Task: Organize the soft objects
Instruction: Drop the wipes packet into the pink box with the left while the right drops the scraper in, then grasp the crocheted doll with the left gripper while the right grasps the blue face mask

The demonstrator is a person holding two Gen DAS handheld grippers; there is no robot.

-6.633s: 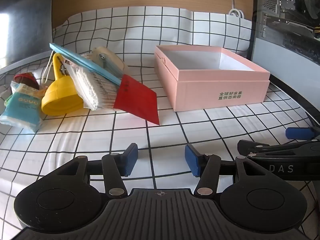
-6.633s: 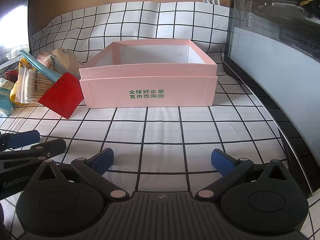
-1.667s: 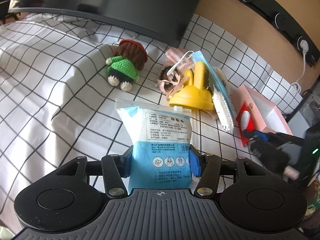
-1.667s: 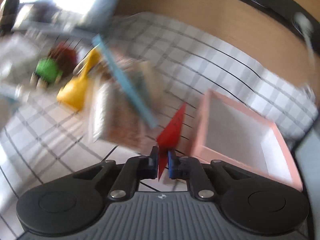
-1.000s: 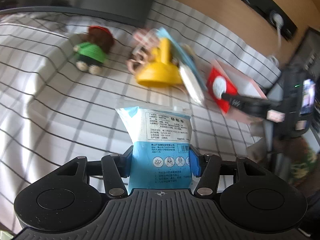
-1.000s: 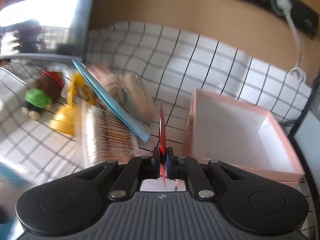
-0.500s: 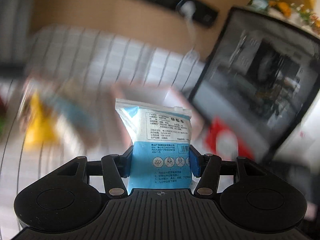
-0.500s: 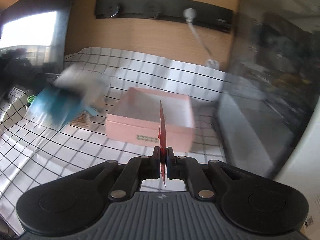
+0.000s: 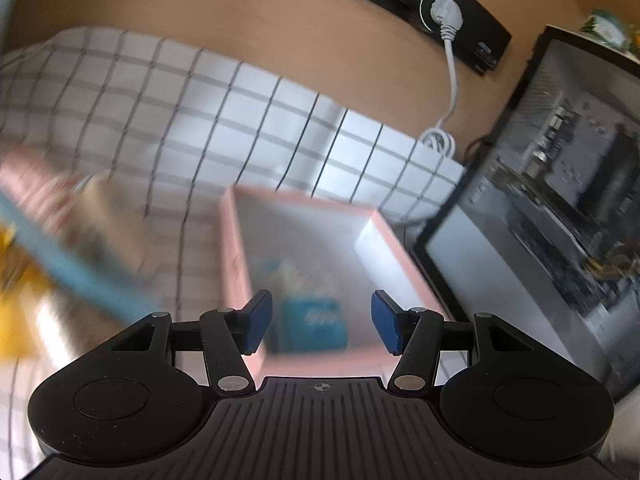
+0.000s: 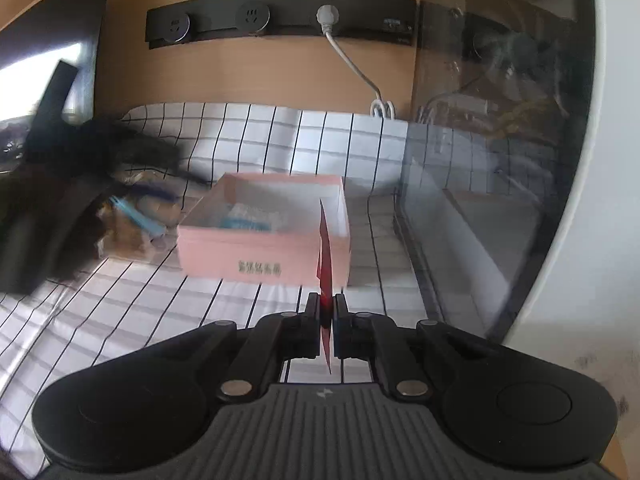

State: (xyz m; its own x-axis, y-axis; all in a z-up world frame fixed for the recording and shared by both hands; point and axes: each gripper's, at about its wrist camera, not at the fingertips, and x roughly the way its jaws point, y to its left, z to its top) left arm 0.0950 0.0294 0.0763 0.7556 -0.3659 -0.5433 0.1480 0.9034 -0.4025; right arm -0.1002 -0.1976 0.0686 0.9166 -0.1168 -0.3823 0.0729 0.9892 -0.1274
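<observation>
boxes: 1 pink box (image 9: 320, 216) ahead of the left fingers | packs: 1 blue pack (image 9: 314, 326) in it, between the fingers | red sheets: 1 red sheet (image 10: 325, 264) between the right fingers | grippers: 2 | plugs: 1 plug (image 10: 327, 16)

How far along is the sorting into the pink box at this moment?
Done: one blue-and-white packet lies inside the pink box, and the left gripper has open, empty jaws. In hand: the right gripper pinches a red sheet short of the box. Left: the blurred pile beside the box.
</observation>
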